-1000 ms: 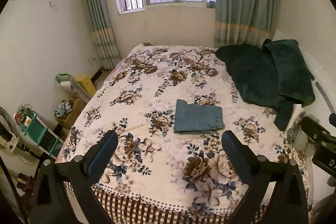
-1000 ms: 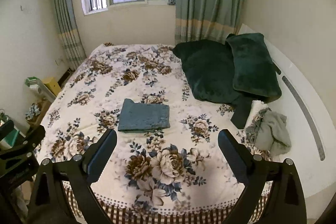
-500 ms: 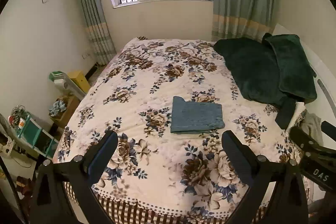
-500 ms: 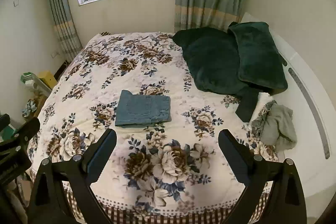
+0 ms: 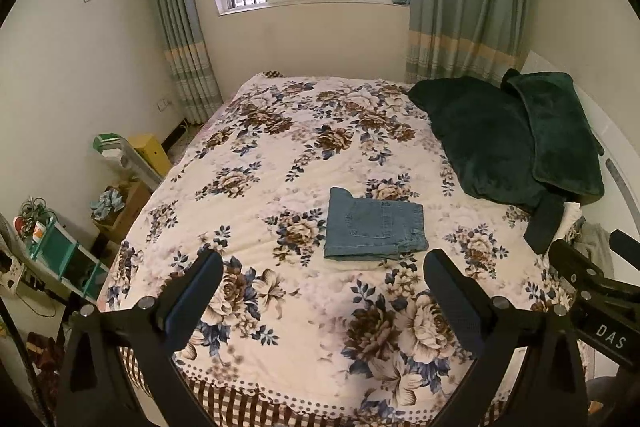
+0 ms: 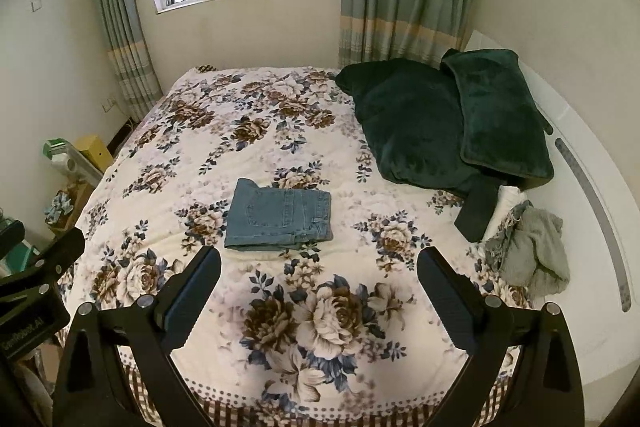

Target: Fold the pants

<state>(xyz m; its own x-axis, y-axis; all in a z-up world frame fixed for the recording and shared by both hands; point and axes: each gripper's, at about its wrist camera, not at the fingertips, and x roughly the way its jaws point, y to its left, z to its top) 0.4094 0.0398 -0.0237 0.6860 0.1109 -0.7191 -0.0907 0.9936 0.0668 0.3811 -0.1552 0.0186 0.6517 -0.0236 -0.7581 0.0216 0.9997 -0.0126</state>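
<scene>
Since a second ago both grippers have drawn back and tipped up, so the window fills more of each view and the bed sits lower. The left gripper (image 5: 322,267) hangs above the foot of the bed with its jaws spread wide and nothing between them; the right gripper (image 6: 318,265) is likewise parted and empty. The pants (image 5: 374,229) lie folded into a neat denim rectangle on the floral bedspread (image 5: 280,155), well apart from both grippers, with bare spread in between. Beyond the pants, toward the headboard side, a dark green blanket (image 6: 408,123) and a matching pillow (image 6: 500,111) are heaped. Near the pants on that same side lies a crumpled grey garment (image 6: 532,251). On the opposite side of the pants, off the bed, stands a teal shelf (image 5: 56,251).
</scene>
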